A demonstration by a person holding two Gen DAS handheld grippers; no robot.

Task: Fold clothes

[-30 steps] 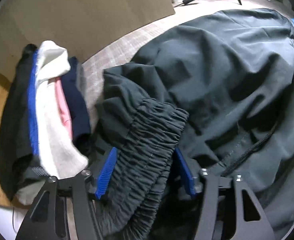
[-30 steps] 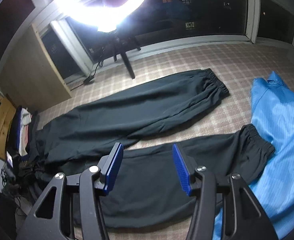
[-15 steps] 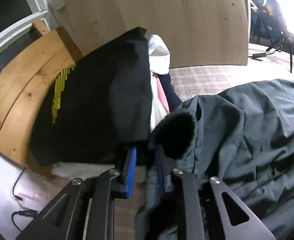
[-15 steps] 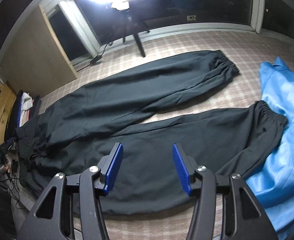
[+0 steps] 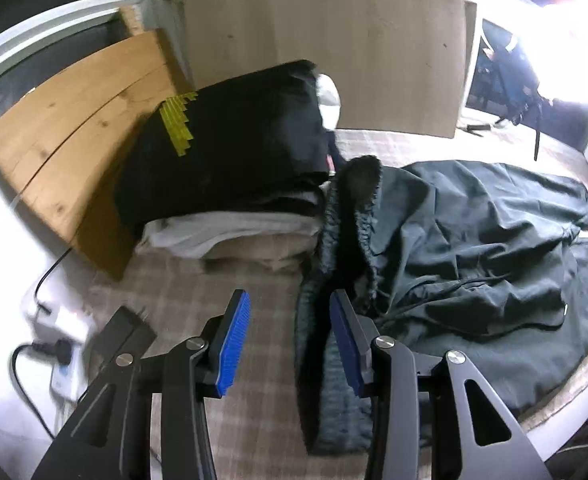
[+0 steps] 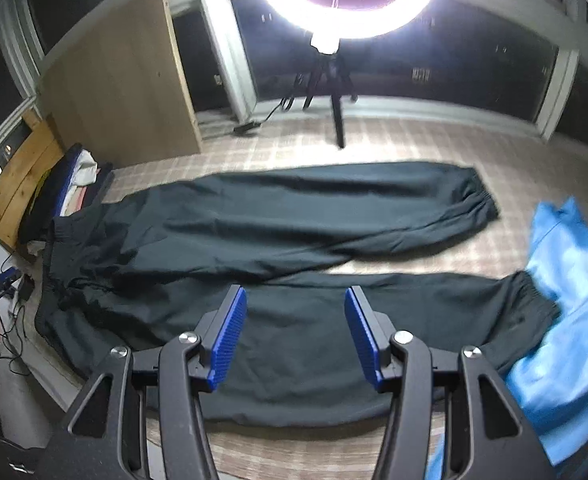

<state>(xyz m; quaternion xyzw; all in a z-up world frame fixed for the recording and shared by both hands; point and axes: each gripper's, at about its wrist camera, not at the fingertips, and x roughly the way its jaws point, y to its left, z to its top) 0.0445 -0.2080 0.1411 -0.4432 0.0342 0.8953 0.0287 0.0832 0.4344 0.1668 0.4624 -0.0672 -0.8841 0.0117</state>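
Dark grey trousers (image 6: 294, 224) lie spread flat on the checked surface, both legs running right, waistband at the left. In the left wrist view the gathered elastic waistband (image 5: 342, 240) stands up in a ridge just ahead of my left gripper (image 5: 290, 332), which is open; the band lies against its right finger, not clamped. My right gripper (image 6: 294, 332) is open and empty, above the near trouser leg.
A stack of folded clothes (image 5: 230, 160) with a black top piece sits left of the waistband, against a wooden board (image 5: 74, 120). A blue shirt (image 6: 566, 288) lies at the right. A power strip and cables (image 5: 54, 340) lie at the left edge. A ring light on a tripod (image 6: 334, 92) stands behind.
My left gripper has opened and let go of the waistband, and pulled back from it. My right gripper has risen and tilted up, still open.
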